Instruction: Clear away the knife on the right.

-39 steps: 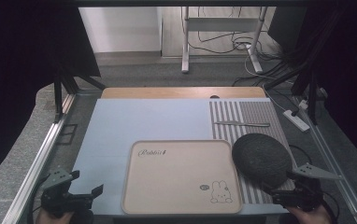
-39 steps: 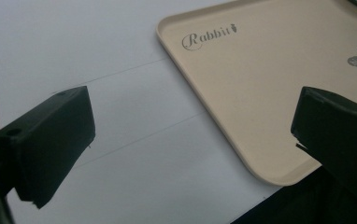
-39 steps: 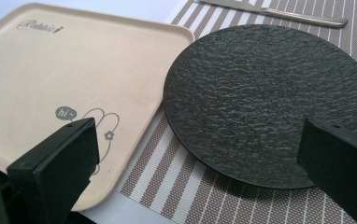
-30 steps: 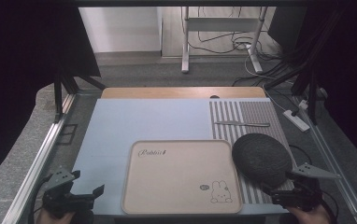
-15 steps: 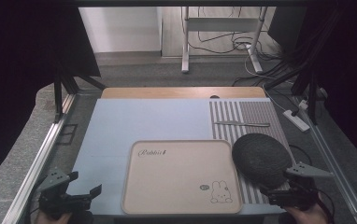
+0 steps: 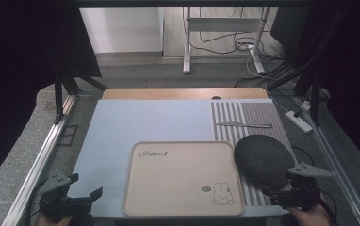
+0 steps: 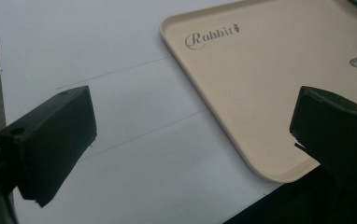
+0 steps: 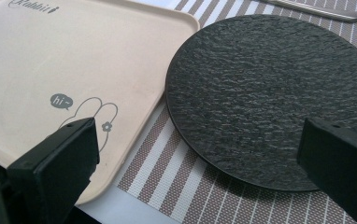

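Observation:
A beige tray (image 6: 183, 176) printed with "Rabbit" and a rabbit drawing lies at the front middle of the pale blue table; it also appears in the left gripper view as the tray (image 7: 279, 79) and in the right gripper view as the tray (image 8: 50, 60). A dark textured round plate (image 6: 263, 160) rests on the striped placemat (image 6: 253, 115) just right of the tray, its left edge over the tray rim; the plate (image 8: 270, 93) is large in the right gripper view. My left gripper (image 6: 74, 194) is open at the front left corner. My right gripper (image 6: 284, 188) is open at the plate's near edge.
A metal knife (image 6: 244, 125) lies across the placemat behind the plate; the knife (image 8: 317, 9) is at the top of the right gripper view. A wooden strip (image 6: 183, 93) runs along the table's far edge. A power strip (image 6: 299, 120) lies on the floor to the right.
Both grippers have shifted only slightly at the table's front edge. The tray, plate and knife have not moved.

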Demonstrator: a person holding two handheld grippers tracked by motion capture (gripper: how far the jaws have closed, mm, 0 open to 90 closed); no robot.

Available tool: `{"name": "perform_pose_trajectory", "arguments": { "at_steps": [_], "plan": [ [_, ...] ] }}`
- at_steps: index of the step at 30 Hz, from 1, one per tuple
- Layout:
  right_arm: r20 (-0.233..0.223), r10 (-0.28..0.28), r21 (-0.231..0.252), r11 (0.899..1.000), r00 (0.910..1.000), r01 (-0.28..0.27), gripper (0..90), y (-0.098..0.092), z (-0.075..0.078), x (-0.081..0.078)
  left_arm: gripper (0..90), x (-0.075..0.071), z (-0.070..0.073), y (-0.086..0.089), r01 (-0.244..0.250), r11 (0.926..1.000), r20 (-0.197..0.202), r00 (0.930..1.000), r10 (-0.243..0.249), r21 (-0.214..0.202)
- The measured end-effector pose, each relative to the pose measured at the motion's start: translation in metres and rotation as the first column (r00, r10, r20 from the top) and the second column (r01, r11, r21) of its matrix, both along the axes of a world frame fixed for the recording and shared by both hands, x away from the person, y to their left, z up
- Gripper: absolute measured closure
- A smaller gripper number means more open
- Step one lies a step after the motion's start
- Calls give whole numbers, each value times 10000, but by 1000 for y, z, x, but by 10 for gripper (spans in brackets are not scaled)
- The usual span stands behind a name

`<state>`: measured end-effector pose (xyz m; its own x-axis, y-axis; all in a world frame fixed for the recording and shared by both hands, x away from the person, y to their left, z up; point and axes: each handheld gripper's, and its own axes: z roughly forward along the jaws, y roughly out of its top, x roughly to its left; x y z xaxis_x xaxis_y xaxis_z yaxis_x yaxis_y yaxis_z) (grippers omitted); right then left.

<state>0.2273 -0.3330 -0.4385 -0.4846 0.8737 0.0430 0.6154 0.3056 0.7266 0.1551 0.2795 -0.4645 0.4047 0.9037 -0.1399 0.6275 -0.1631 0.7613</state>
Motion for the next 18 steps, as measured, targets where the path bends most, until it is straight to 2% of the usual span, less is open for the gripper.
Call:
{"name": "perform_pose_trajectory", "arguments": {
  "at_steps": [8, 15, 18],
  "plan": [
    [437, 135, -29, 9999, 9990, -134, 0, 4, 4, 1, 6, 0, 0, 1, -7, 9999, -2, 10000, 7, -111],
    [431, 251, -91, 9997, 9988, -247, 0, 7, 1, 5, 6, 0, 0, 2, -9, 9998, -2, 10000, 9, -206],
    [503, 261, 115, 9996, 9984, -267, 0, 6, 2, 7, 4, 0, 0, 3, -15, 9997, -2, 10000, 15, -258]
  ]
}}
